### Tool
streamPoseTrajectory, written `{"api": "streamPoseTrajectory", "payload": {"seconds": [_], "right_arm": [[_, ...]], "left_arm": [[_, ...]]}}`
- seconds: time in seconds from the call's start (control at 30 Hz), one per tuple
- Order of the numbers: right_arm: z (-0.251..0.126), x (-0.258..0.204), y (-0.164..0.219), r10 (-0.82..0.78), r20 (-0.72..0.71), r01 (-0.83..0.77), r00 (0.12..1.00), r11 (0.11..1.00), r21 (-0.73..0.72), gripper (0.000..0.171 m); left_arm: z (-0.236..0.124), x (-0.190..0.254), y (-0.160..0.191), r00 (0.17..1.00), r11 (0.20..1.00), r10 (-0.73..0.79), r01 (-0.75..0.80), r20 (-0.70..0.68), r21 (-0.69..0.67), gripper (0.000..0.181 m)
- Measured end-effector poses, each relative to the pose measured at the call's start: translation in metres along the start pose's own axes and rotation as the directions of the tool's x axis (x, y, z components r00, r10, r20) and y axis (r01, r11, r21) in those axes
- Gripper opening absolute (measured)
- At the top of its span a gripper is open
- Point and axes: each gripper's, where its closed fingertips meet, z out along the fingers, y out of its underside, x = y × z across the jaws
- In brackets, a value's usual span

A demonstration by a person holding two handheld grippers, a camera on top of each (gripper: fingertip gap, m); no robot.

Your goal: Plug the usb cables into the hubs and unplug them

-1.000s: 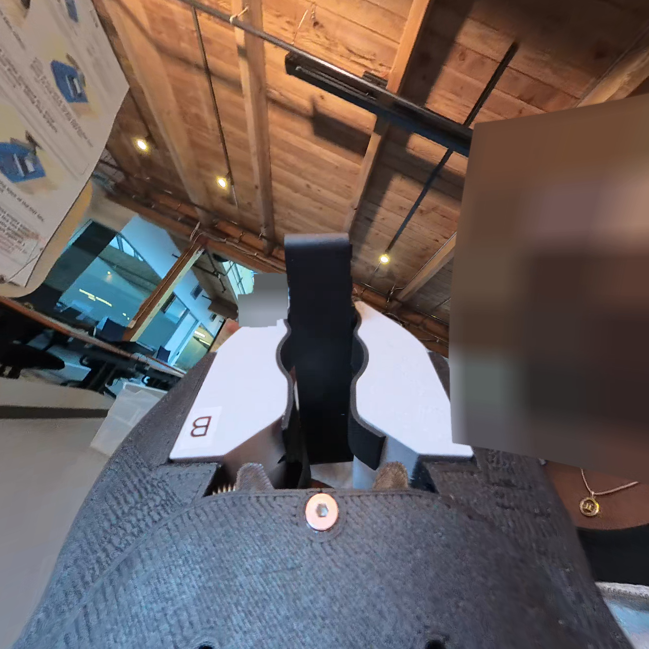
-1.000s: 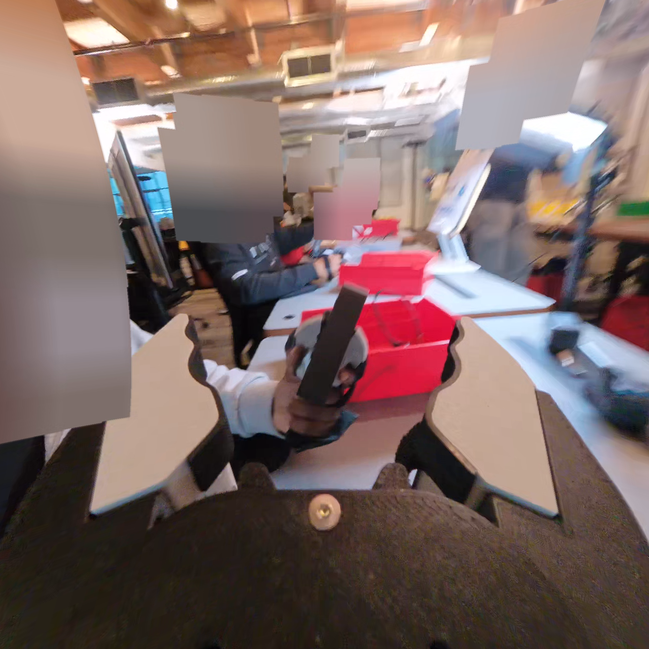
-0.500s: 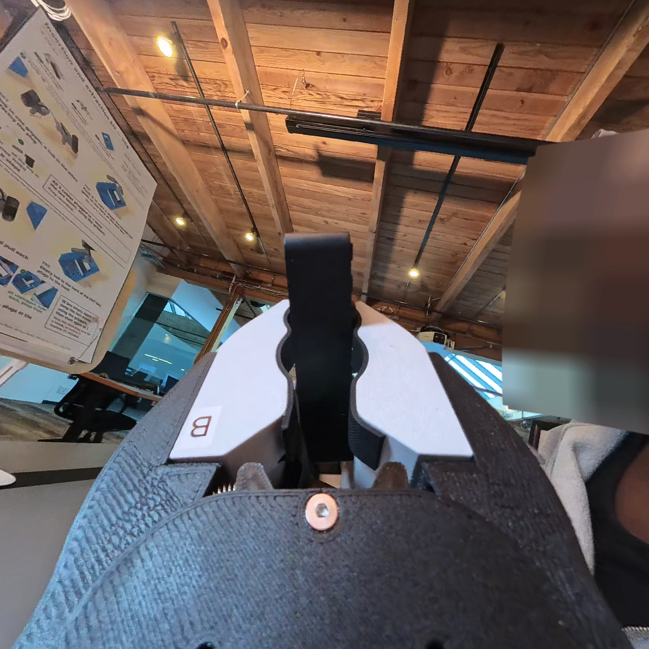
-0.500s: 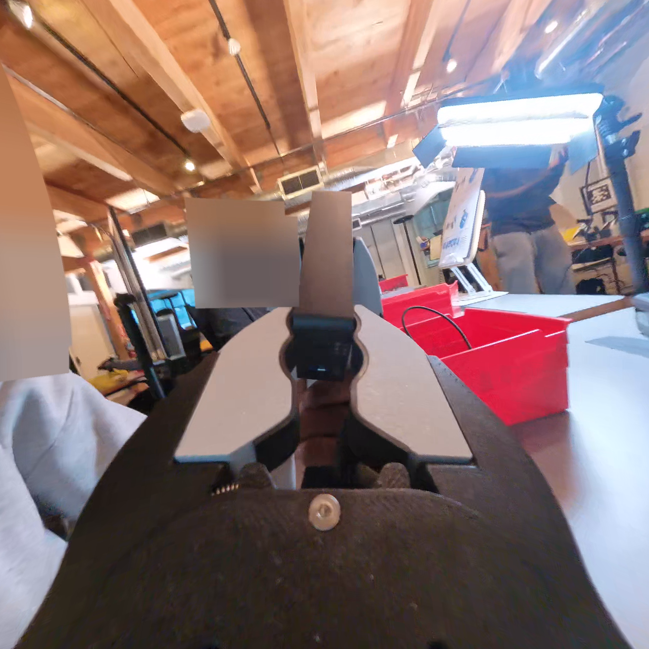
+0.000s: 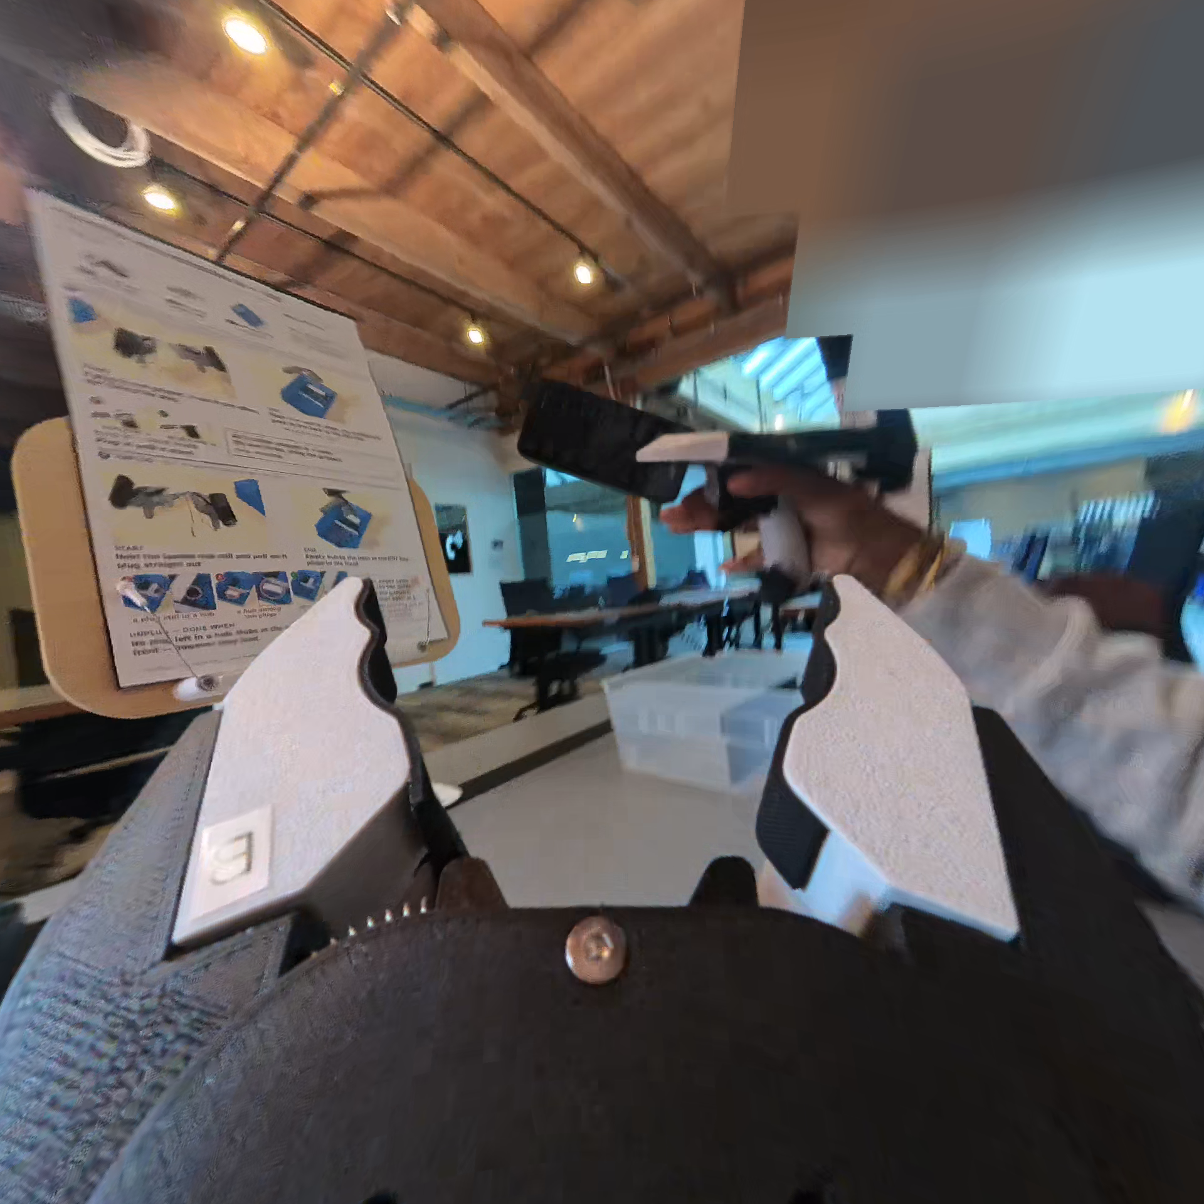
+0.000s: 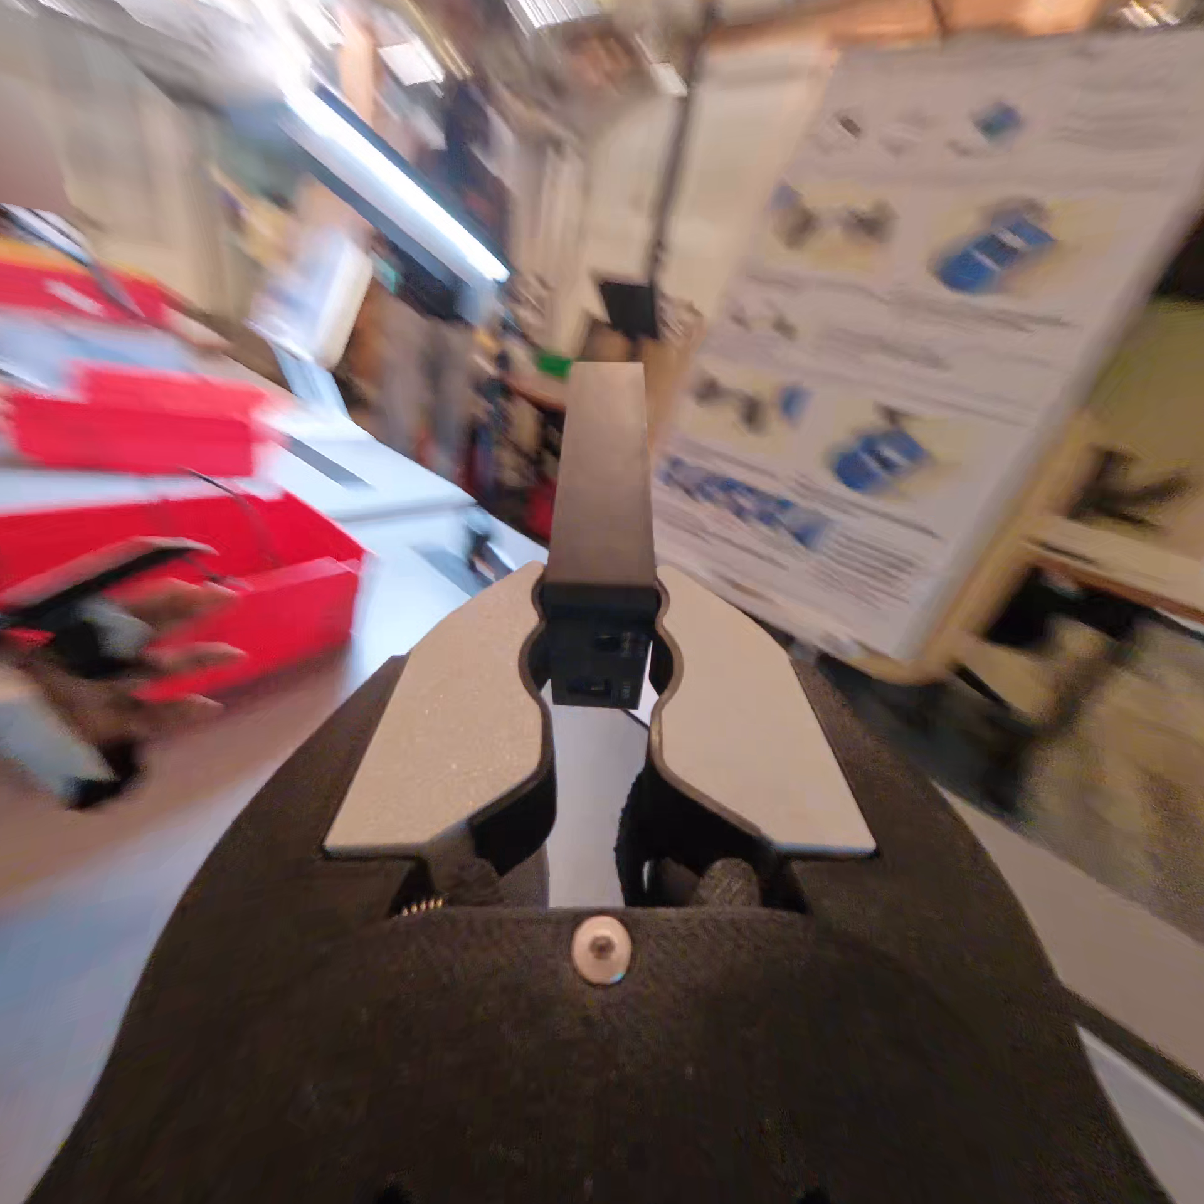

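Note:
My left gripper (image 5: 598,586) is open with nothing between its white fingers (image 5: 306,716). My right gripper (image 6: 599,580) is shut on a long black USB hub (image 6: 602,495), gripping its near end so that the hub points away from the camera. The left wrist view shows the same hub (image 5: 586,436) held in the air by the right gripper (image 5: 684,449), above and beyond my left fingers, with a person's hand (image 5: 834,521) on its handle. No USB cable shows clearly in either view.
An instruction poster on a wooden board (image 5: 228,456) stands at the left, and it also shows in the right wrist view (image 6: 912,326). Clear plastic bins (image 5: 703,710) sit on the grey table (image 5: 586,827). Red bins (image 6: 195,573) are at the left. The right wrist view is motion-blurred.
The left gripper held the hub. The right gripper closed on it half a second ago, then the left opened and let go. The right now carries the hub away, and both views have swung down.

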Motion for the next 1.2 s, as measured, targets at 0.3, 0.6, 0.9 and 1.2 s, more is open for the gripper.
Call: {"api": "streamPoseTrajectory", "payload": {"seconds": [0.3,0.6,0.9,1.2], "right_arm": [[-0.104,0.163,0.173,-0.198,-0.448,-0.224,0.872,0.653,-0.724,0.027],[-0.089,0.173,0.239,-0.024,-0.482,-0.348,0.876,0.66,-0.666,0.026],[-0.079,0.171,0.226,-0.023,-0.486,-0.332,0.874,0.702,-0.63,0.026],[-0.079,0.167,0.253,-0.077,-0.493,-0.347,0.867,0.616,-0.707,0.027]], "left_arm": [[0.006,0.034,0.052,0.958,0.936,0.246,-0.274,-0.146,-0.219,0.119],[0.006,0.031,0.048,0.967,0.947,0.218,-0.243,-0.133,-0.212,0.113],[0.007,0.034,0.048,0.96,0.941,0.236,-0.264,-0.148,-0.213,0.112],[0.007,0.037,0.051,0.951,0.929,0.26,-0.293,-0.167,-0.226,0.111]]}}
